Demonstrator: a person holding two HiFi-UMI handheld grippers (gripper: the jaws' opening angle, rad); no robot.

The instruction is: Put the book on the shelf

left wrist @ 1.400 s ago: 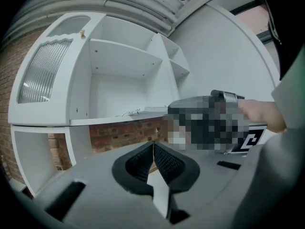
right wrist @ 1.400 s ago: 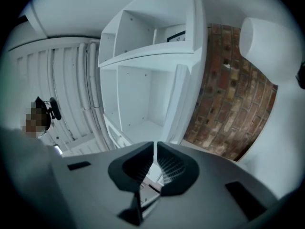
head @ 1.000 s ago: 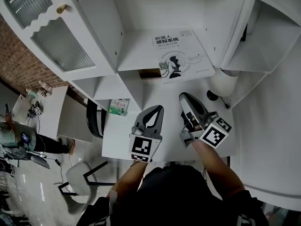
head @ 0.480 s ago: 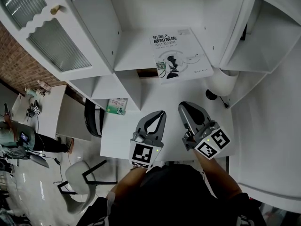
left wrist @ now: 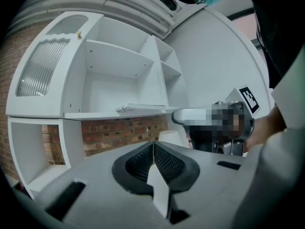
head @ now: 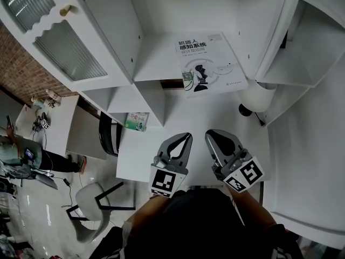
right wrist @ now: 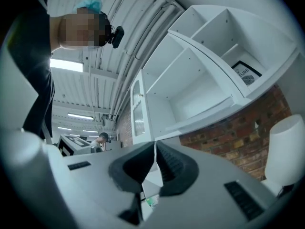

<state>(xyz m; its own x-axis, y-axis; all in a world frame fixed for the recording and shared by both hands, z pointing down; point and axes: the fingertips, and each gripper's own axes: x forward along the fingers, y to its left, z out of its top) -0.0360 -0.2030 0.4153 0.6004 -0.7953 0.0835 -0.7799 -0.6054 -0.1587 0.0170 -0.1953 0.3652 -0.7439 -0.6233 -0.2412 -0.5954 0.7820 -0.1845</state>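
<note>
The book (head: 210, 63), white-covered with a dark figure and print on it, lies flat on the white shelf board (head: 156, 63), its front edge over the lip. From the left gripper view the book (left wrist: 140, 108) shows as a thin slab on that board. My left gripper (head: 185, 138) and right gripper (head: 212, 136) hang side by side over the white desk, well short of the book. Each is shut with nothing between its pads: the left gripper (left wrist: 153, 145) and the right gripper (right wrist: 155, 148) show their jaws closed together.
A white lamp (head: 256, 96) stands on the desk right of the book. A green-covered item (head: 136, 121) lies in a lower compartment at left. A ribbed glass cabinet door (head: 59, 42) is at upper left. Below are a chair (head: 94, 204) and a person (head: 16, 155).
Both grippers have drawn back from the shelf toward me. The right one has rolled, its marker cube turning. The book has stayed in place.
</note>
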